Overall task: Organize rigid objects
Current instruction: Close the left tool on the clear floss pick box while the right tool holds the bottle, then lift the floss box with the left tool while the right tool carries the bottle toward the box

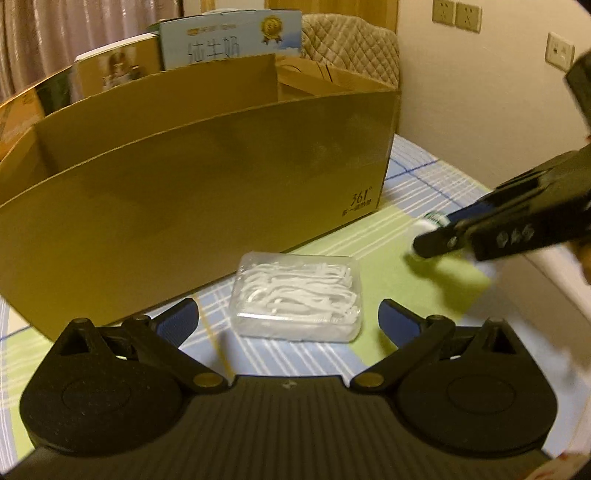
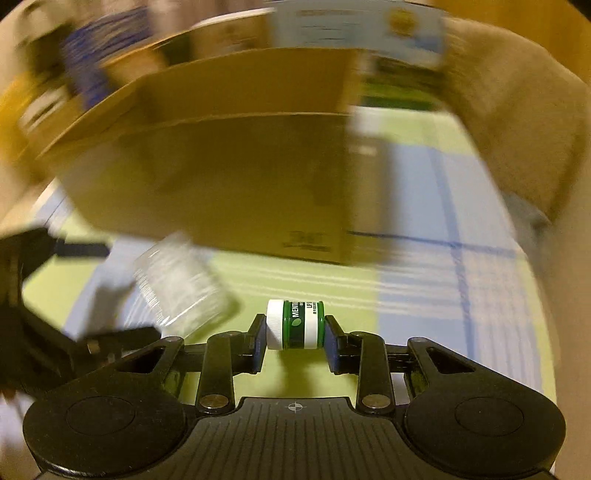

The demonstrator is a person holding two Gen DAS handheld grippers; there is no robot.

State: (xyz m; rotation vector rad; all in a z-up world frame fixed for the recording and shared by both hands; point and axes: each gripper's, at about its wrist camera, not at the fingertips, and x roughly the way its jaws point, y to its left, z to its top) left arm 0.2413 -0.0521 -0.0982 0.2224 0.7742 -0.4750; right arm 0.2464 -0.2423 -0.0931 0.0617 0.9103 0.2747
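Observation:
A small green tube with a white cap (image 2: pixel 295 325) lies crosswise between the blue pads of my right gripper (image 2: pixel 295 332), which is shut on it just above the checked cloth. In the left wrist view the right gripper (image 1: pixel 439 236) comes in from the right with the tube (image 1: pixel 430 223) at its tips. A clear plastic case of white floss picks (image 1: pixel 297 297) rests on the cloth in front of a big open cardboard box (image 1: pixel 207 184). My left gripper (image 1: pixel 288 317) stands open, its fingers either side of the case's near end without touching it. The case (image 2: pixel 181 284) looks blurred in the right wrist view.
The cardboard box (image 2: pixel 229 177) holds a tall blue-and-white carton (image 1: pixel 229 38) and other cartons at its back. A quilted beige cushion (image 1: pixel 351 48) sits behind it. A cream wall with sockets (image 1: pixel 458 16) bounds the right side. Green, blue and white checked cloth (image 1: pixel 424 192) covers the surface.

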